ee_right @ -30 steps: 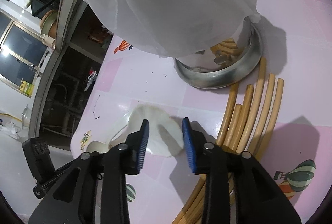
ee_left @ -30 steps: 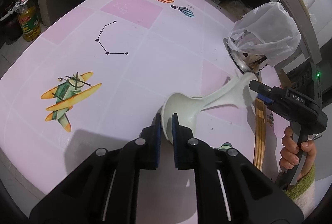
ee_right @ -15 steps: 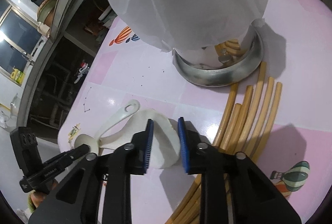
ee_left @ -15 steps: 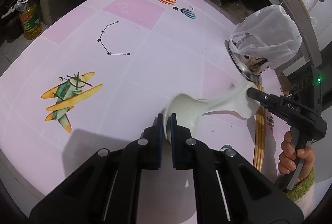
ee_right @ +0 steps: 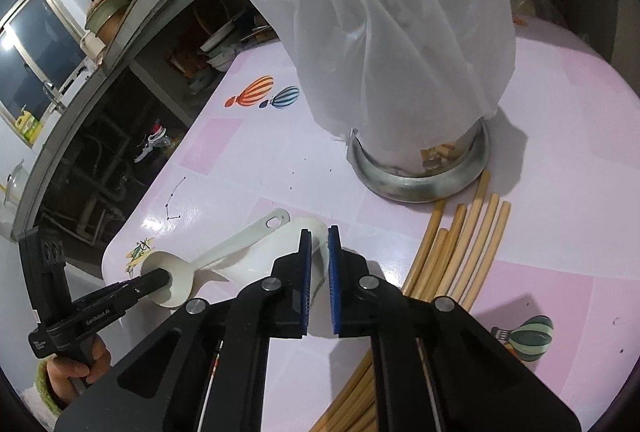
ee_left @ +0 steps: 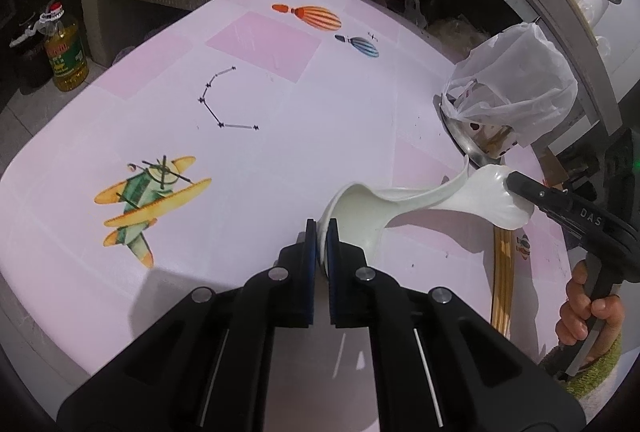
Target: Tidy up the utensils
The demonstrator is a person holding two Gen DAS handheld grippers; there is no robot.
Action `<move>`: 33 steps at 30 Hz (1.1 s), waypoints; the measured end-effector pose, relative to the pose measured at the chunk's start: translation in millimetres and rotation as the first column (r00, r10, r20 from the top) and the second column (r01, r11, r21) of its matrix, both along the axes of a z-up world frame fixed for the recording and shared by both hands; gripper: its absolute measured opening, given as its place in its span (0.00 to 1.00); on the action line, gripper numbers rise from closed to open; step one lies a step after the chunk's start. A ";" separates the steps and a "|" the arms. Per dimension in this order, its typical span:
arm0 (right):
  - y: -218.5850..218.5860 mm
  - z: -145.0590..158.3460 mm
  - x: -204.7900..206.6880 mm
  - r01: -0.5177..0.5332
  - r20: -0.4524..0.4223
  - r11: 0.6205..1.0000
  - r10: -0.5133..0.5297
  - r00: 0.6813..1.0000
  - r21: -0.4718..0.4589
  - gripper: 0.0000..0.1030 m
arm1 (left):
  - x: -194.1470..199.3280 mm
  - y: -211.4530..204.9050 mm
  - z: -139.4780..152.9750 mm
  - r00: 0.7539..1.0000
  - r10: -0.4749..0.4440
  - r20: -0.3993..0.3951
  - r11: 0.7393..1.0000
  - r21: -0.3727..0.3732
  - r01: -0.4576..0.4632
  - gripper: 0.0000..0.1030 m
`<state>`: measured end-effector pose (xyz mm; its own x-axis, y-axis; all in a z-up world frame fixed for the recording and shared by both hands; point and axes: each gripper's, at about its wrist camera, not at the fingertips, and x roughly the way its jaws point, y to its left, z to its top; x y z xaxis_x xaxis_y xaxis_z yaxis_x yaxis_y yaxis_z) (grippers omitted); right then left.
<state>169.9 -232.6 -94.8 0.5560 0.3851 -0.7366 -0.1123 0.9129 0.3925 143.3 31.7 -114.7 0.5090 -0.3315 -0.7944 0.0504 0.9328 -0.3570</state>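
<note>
Left wrist view: we log left tongs (ee_left: pixel 321 232) clamped on ladle (ee_left: pixel 360 210) bowl rim; right tongs (ee_right: pixel 317 238) now closing onto rice paddle (ee_right: pixel 280 252), lifted off table (ee_left: pixel 260 160); holder (ee_right: pixel 420 176) next.

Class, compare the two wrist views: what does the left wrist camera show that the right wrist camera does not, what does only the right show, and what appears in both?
Only the left wrist view shows the oil bottle on the floor and the full airplane picture.

Only the right wrist view shows the window, the spread-out ends of the chopsticks and the slotted handle of a white spoon.

Both show the pink table, the bag-covered metal holder, and the white spoons pinched by the left gripper and the closing right gripper.
</note>
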 end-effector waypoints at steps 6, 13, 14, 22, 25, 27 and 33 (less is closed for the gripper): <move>-0.8 15.5 -9.2 0.009 0.044 0.999 -0.007 0.999 -0.053 0.07 | -1.6 1.3 12.3 0.999 -0.002 0.054 0.999 0.035 0.000 0.03; -8.6 32.4 -20.3 0.038 0.086 0.995 -0.030 0.996 -0.091 0.05 | -3.7 2.2 33.2 0.991 -0.013 0.132 0.997 0.073 0.003 0.04; -9.4 34.5 -21.5 0.043 0.092 0.994 -0.034 0.995 -0.098 0.05 | -3.8 1.1 35.9 0.990 -0.015 0.142 0.997 0.082 0.004 0.04; -12.3 52.3 -35.6 0.071 0.155 0.982 -0.044 0.987 -0.174 0.04 | -10.4 -2.4 61.6 0.967 -0.045 0.250 0.987 0.161 0.005 0.04; -14.8 59.1 -41.6 0.082 0.174 0.979 -0.050 0.984 -0.185 0.03 | -12.8 -3.1 68.1 0.959 -0.054 0.278 0.984 0.179 0.003 0.04; -16.6 64.5 -45.2 0.089 0.187 0.977 -0.052 0.981 -0.192 0.03 | -14.2 -3.9 73.7 0.952 -0.060 0.300 0.981 0.194 0.000 0.04; -22.6 83.2 -55.3 0.109 0.235 0.971 -0.057 0.970 -0.212 0.03 | -18.1 -7.7 93.3 0.929 -0.080 0.360 0.976 0.220 -0.001 0.04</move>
<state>114.6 -255.2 -11.6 0.7403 0.1721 -0.6499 -0.0944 0.9837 0.1529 125.2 24.0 -21.3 0.7665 -0.2018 -0.6097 0.1779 0.9789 -0.1004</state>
